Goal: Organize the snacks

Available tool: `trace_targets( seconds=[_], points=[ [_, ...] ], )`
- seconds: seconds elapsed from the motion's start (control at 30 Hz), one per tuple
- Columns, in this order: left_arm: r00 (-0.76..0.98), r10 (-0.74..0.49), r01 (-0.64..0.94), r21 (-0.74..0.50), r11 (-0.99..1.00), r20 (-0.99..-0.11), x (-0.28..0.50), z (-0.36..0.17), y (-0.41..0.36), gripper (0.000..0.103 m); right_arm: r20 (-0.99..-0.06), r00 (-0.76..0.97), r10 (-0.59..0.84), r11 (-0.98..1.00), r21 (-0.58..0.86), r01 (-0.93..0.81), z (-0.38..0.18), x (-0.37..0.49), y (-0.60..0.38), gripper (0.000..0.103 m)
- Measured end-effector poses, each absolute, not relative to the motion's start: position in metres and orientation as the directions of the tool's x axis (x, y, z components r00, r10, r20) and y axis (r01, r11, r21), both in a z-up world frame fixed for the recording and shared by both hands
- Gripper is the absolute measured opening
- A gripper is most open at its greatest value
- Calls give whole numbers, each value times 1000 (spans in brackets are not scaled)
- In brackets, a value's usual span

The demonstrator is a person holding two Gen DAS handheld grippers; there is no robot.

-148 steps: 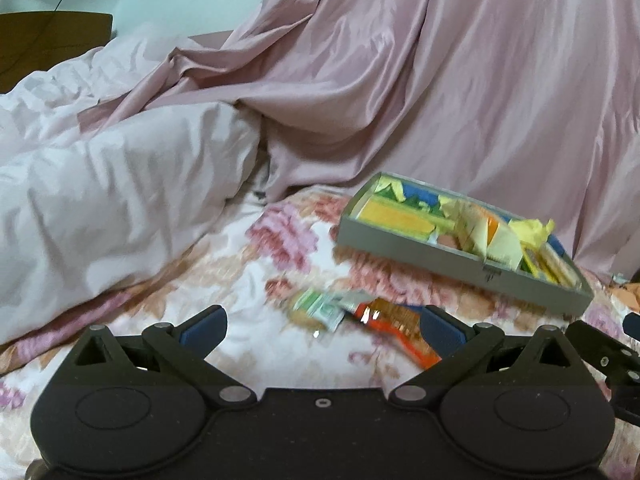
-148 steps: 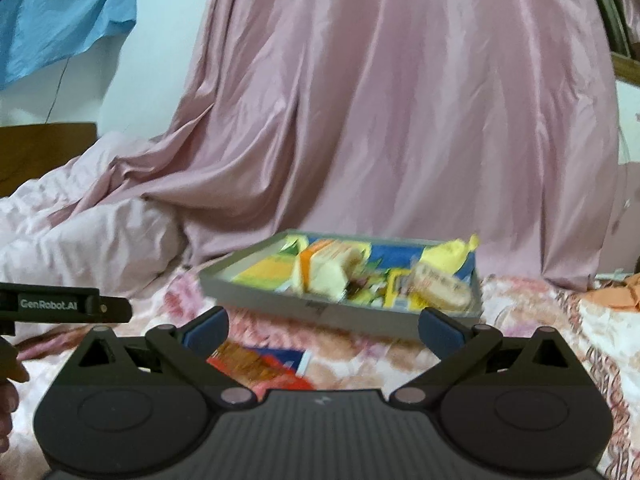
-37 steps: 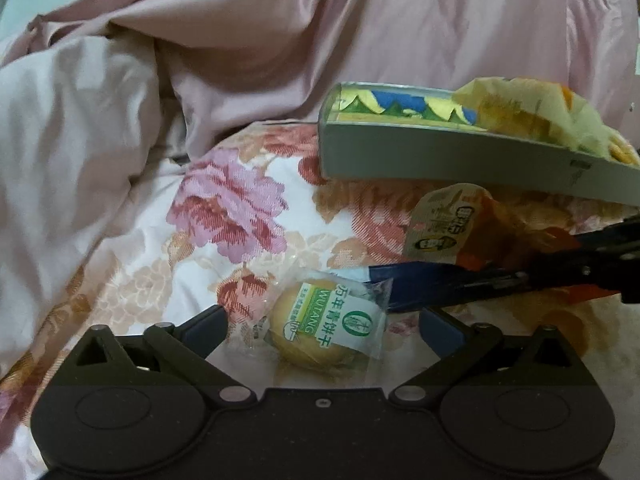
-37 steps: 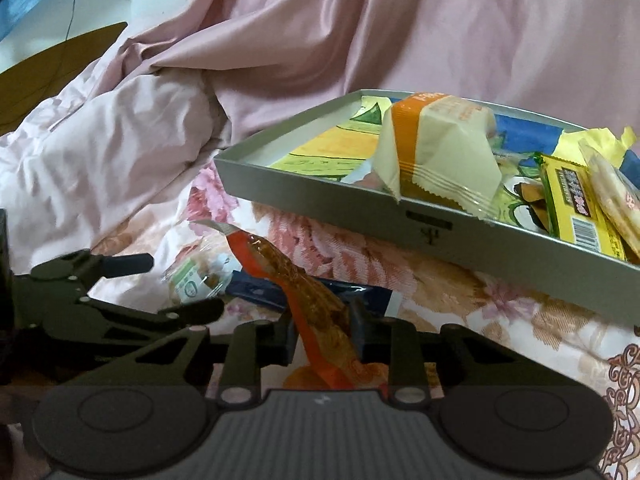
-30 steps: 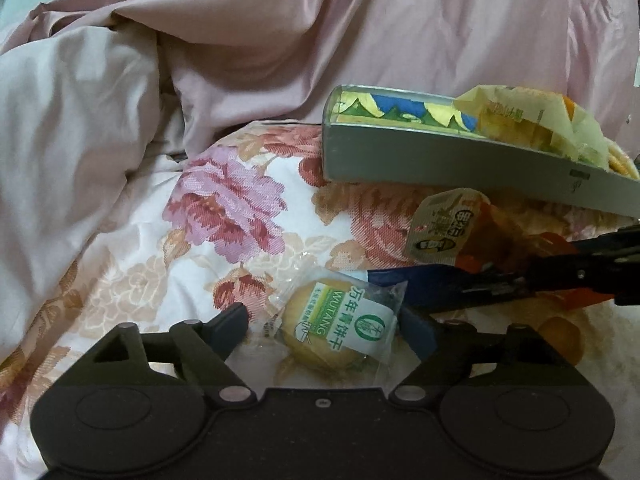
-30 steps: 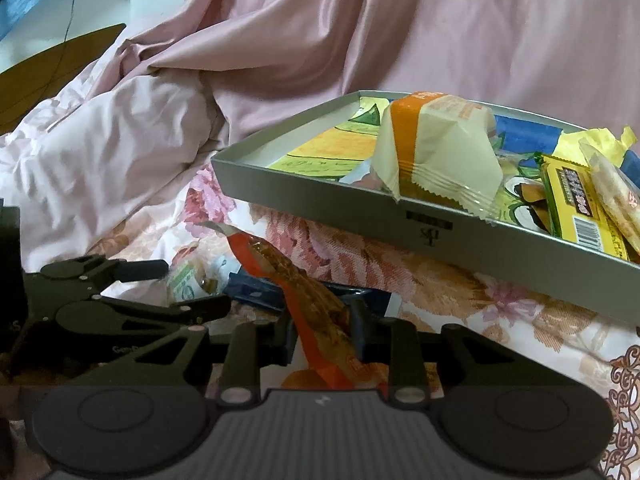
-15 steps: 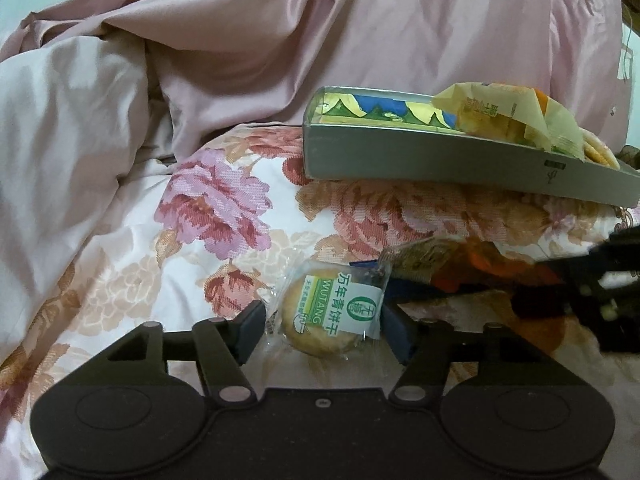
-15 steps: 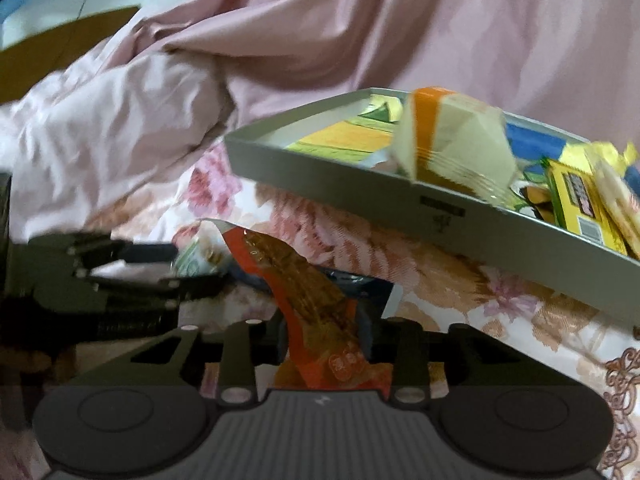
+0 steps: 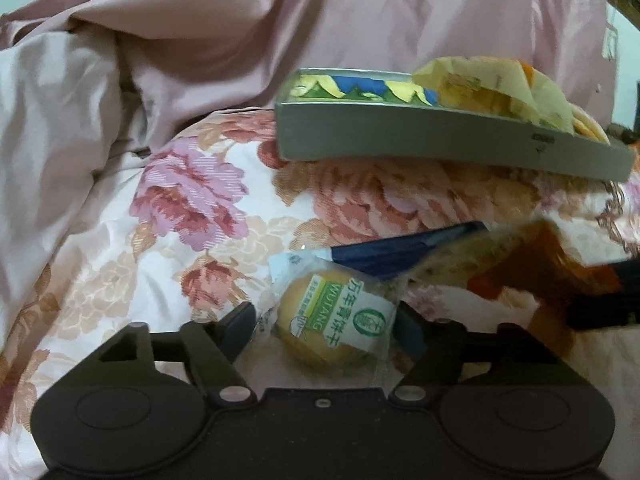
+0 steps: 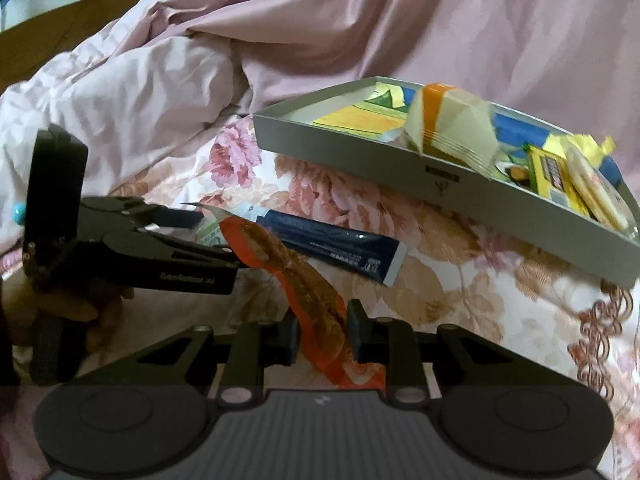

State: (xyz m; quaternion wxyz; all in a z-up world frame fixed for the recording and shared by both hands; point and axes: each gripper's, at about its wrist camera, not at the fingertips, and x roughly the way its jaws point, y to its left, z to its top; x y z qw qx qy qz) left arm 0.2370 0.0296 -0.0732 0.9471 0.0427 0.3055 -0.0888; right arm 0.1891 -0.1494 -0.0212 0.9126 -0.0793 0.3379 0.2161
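My left gripper [image 9: 326,324] is shut on a round yellow biscuit in a clear wrapper with a green and white label [image 9: 332,320], low over the floral bedspread. My right gripper [image 10: 322,336] is shut on a long orange snack packet [image 10: 308,284] and holds it lifted and tilted; in the left wrist view the packet [image 9: 532,268] is blurred at the right. A dark blue packet [image 10: 336,248] lies flat on the bedspread between them. The grey tray [image 10: 360,148] behind holds several snacks; it also shows in the left wrist view [image 9: 400,140].
Pink bedding [image 9: 100,100] is heaped at the left and a pink curtain [image 10: 400,20] hangs behind the tray. The floral bedspread [image 9: 192,200] lies in front of the tray. The left gripper body and the hand on it [image 10: 120,248] show at the left of the right wrist view.
My left gripper's jaws have closed in on the biscuit wrapper. My right gripper has lifted and shifted the orange packet, uncovering the dark blue packet.
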Motion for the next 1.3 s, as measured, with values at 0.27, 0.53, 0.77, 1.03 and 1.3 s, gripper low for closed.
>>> trace_targets(
  seconds=[0.27, 0.53, 0.77, 1.03, 1.3],
  points=[
    [785, -164, 200, -8, 980, -597, 228, -70, 28, 60, -638, 646, 420, 901, 206, -382, -16, 218, -181, 27],
    [760, -209, 198, -86, 976, -616, 208, -65, 18, 59, -630, 653, 421, 906, 252, -340, -19, 241, -204, 28],
    [749, -222, 226, -75, 971, -624, 199, -64, 4, 62, -629, 686, 367, 925, 171, -338, -25, 242, -197, 34],
    [745, -233, 224, -95, 970, -625, 204, -67, 6, 71, -614, 710, 344, 930, 121, -346, -31, 241, -188, 38],
    [746, -242, 224, -108, 968, -620, 210, -70, 7, 76, -637, 712, 295, 938, 54, -342, -40, 242, -178, 19]
  ],
)
